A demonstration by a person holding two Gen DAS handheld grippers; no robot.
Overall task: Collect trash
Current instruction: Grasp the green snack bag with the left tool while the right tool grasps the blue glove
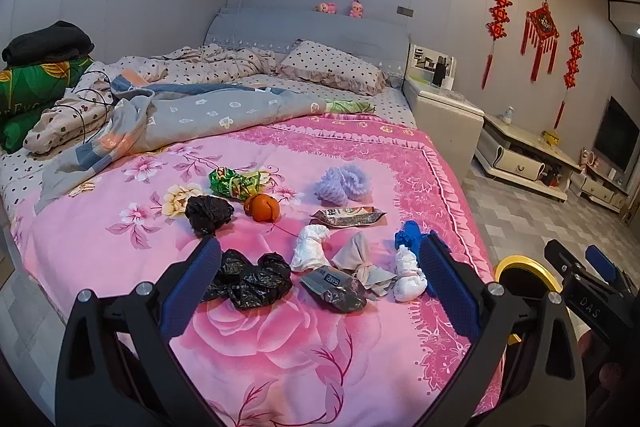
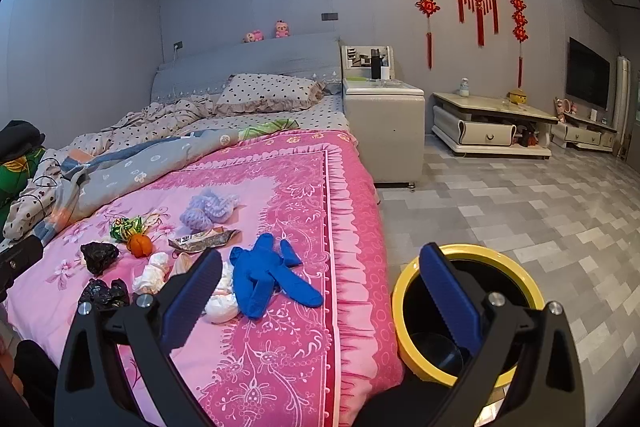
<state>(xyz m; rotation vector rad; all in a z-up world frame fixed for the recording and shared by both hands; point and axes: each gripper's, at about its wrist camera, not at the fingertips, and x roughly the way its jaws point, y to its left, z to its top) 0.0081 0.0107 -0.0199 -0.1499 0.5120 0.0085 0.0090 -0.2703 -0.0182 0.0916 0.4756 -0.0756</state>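
Two grippers hang over the near end of the bed, both with fingers spread wide apart and holding nothing. The left gripper [image 1: 320, 267] frames a cluster of litter on the pink floral quilt [image 1: 280, 347]: a crumpled black bag [image 1: 248, 279] just beside its left finger, a dark foil wrapper [image 1: 336, 289] and a wad of white tissue [image 1: 408, 275] just beside its right finger. Farther up lie a second black bag [image 1: 208, 213], an orange peel [image 1: 262, 207], a green wrapper [image 1: 234, 181], a lilac knitted piece [image 1: 342, 183] and a flat snack packet [image 1: 348, 217].

Between the trash and the gripper the quilt lies bare, a broad open strip of pink rose print. Beyond the litter a grey blanket [image 1: 208, 111] is bunched across the bed.

Over on the right, the right gripper [image 2: 320, 287] straddles the bed's ruffled side edge [image 2: 360, 227], one finger over the quilt, the other over the yellow-rimmed bin [image 2: 404, 291], which stands on the floor just beside that edge. A blue glove [image 2: 264, 275] sprawls near the edge, apart from the bin. To the right the tiled floor [image 2: 520, 207] is open up to the bedside cabinet [image 2: 384, 123] and the low TV stand [image 2: 488, 123].
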